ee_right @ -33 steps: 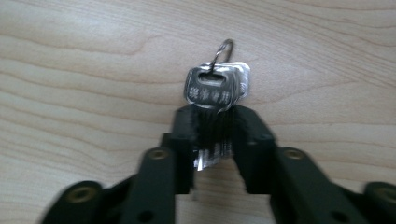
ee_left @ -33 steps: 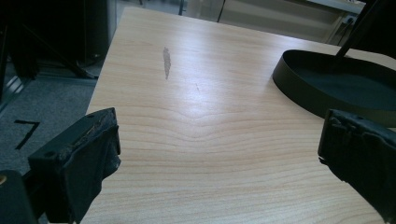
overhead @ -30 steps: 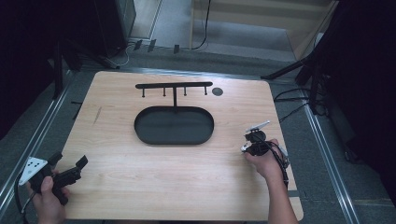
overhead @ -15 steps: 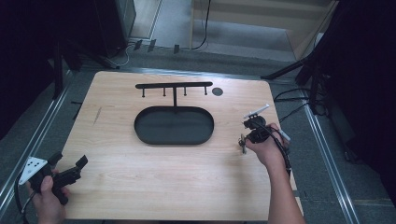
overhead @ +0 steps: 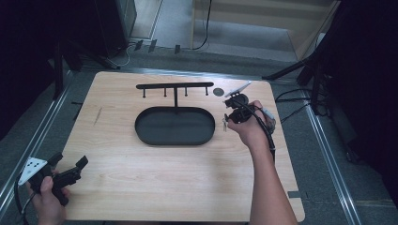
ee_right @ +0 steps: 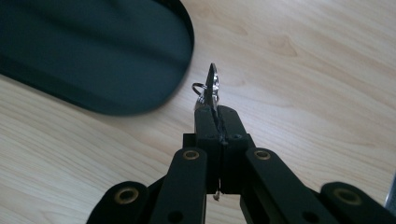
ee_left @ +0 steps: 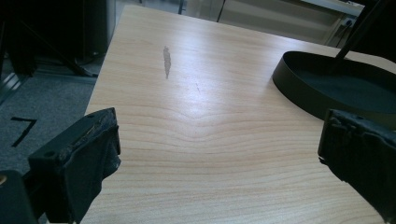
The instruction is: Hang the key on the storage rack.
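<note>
Holding a key (ee_right: 211,88) by its blade, the right gripper (ee_right: 217,122) had its jaws clamped tight on it, with the ring (ee_right: 199,89) sticking out past the tips. In the high view that gripper (overhead: 228,121) was up off the table (overhead: 141,187), just right of the oval tray (overhead: 174,126) and near the rack (overhead: 174,86) with its four little hooks. The key (overhead: 225,124) dangled from the jaws over the wood beside the tray rim.

My guess was the key was headed for one of those hooks, probably the rightmost since it was closest. If so, the trick was the ring: it needed to face the hook tip squarely, so the wrist likely wanted a bit of a roll before going in. The grip was on a thin flat bit of metal, so any bump against the rack's bar could have twisted the key in the pads. Going slow and coming at the hook from the front, slightly above, then lowering, looked like the safest bet. Letting go only after the ring had clearly settled over the hook would've saved a drop into the tray.

The left gripper (overhead: 65,174) sat down at the near left corner, jaws wide apart with nothing in them, well away from everything.
</note>
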`<action>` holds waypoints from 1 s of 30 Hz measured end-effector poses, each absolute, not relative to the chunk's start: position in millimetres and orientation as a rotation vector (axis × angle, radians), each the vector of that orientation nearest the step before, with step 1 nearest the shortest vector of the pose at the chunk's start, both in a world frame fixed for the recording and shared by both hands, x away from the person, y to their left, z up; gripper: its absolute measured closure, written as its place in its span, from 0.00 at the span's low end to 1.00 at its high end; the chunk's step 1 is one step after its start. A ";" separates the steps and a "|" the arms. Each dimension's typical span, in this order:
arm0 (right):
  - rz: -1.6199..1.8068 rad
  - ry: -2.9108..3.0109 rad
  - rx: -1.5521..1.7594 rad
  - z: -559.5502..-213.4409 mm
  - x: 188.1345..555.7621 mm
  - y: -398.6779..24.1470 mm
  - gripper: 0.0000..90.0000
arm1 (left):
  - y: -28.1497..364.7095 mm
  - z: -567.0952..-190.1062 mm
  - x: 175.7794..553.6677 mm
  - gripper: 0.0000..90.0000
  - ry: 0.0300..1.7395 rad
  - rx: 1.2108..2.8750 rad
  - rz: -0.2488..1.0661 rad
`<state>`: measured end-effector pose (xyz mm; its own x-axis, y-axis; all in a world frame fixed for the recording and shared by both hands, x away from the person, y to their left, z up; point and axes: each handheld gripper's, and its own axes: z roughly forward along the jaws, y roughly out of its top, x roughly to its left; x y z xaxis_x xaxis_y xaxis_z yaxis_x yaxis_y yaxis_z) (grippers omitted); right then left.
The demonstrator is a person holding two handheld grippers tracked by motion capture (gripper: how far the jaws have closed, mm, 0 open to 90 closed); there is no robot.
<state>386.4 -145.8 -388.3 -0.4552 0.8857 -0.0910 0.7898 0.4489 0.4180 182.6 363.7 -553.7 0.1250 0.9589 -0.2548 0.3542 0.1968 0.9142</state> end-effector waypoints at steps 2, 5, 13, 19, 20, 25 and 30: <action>0.496 2.404 1.431 -377.4 389.0 -136.6 0.99 | 364.0 -553.7 182.5 0.00 1.423 1.348 0.727; 0.508 2.404 1.421 -366.2 390.9 -128.3 0.99 | 363.7 -553.7 182.7 0.00 1.423 1.348 0.728; 0.535 2.412 1.437 -338.7 395.9 -113.5 0.99 | 363.6 -553.7 182.9 0.00 1.422 1.348 0.730; 0.545 2.394 1.444 -323.4 398.4 -106.3 0.99 | 363.4 -553.6 182.8 0.00 1.423 1.348 0.730; 0.545 2.397 1.438 -318.3 399.2 -102.9 0.99 | 363.3 -553.5 182.9 0.00 1.424 1.350 0.730; 0.548 2.402 1.430 -312.4 402.2 -96.2 0.99 | 363.0 -553.5 183.2 0.00 1.426 1.349 0.729; 0.549 2.392 1.422 -309.8 406.0 -85.9 0.99 | 362.9 -553.5 183.1 0.00 1.423 1.350 0.730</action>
